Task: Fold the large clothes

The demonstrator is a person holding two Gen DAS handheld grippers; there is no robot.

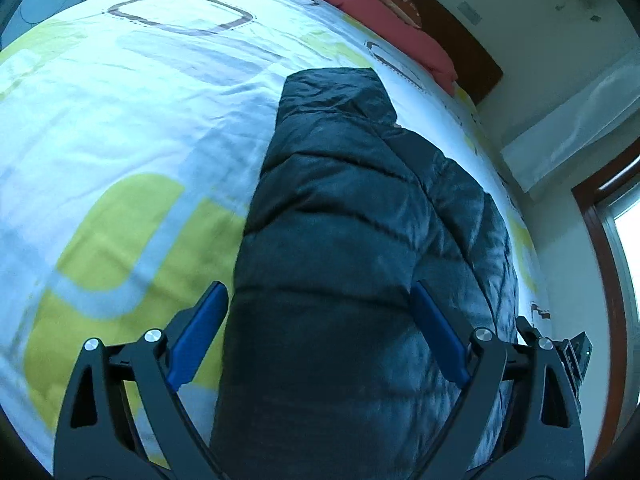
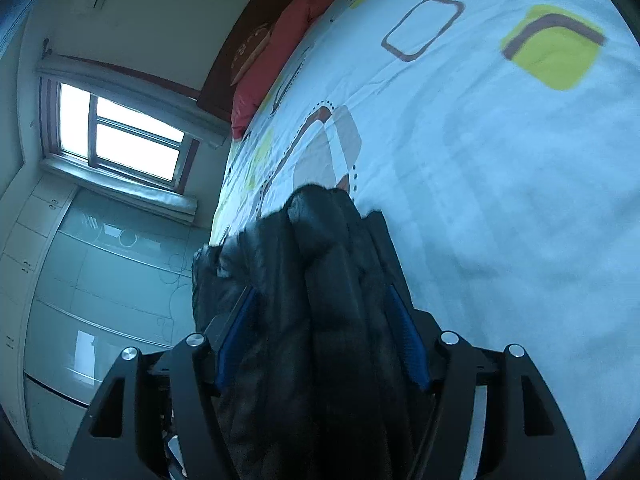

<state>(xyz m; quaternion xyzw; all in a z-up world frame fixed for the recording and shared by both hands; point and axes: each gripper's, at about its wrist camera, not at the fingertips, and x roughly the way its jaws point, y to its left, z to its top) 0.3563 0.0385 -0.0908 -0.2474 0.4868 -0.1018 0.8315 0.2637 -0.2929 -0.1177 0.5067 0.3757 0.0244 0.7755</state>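
Currently mid-fold. Dark hooded puffer jacket (image 1: 360, 216) lies lengthwise on the bed (image 1: 120, 120), hood toward 12 o'clock near the red pillow (image 1: 384, 16). Left gripper (image 1: 320, 304): jaws spread wide, straddling the jacket's near end, looks ungripped. Right gripper (image 2: 320, 304): jaws part-closed around a thick bunch of jacket (image 2: 320, 280), apparently lifted off the bedspread; contact with the blue pads is likely, can't confirm. Next, I'd guess: left closes on the hem, then both carry it toward the hood.

Quilted jacket (image 1: 360, 216) looks slightly glossy (bedsheet (image 1: 120, 120) matt cotton).
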